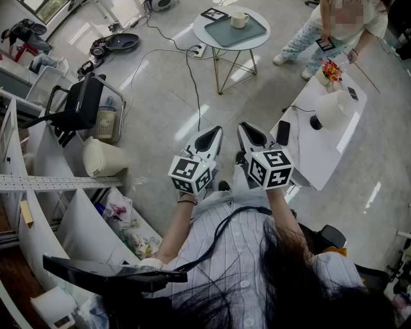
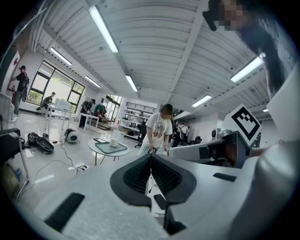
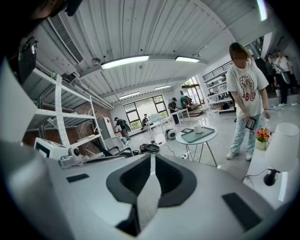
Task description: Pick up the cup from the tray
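Work on this job has not started yet. The cup (image 1: 239, 20) is white and stands upright on the grey-green tray (image 1: 241, 33), on the side away from the claws. The tray lies on a small round table (image 1: 202, 32) with thin metal legs. That table is far off across the shiny floor (image 1: 160, 96), well apart from both claws. The left gripper (image 1: 210, 137) is held up in front of the person's body. Its two jaws are pressed together with nothing between them. The right gripper (image 1: 251, 135) is just beside it. Its jaws are shut tight too, and it has hold of nothing. Both claws point a little down, toward the table. So I think every step is left to do: walk over to the table, open one claw, put its jaws around the cup, squeeze, and lift it off the tray. A black cable (image 1: 192, 77) lies on the floor on the way, so feet should go with care. Another person (image 1: 308, 35) stands close to the table, looking down at a phone.
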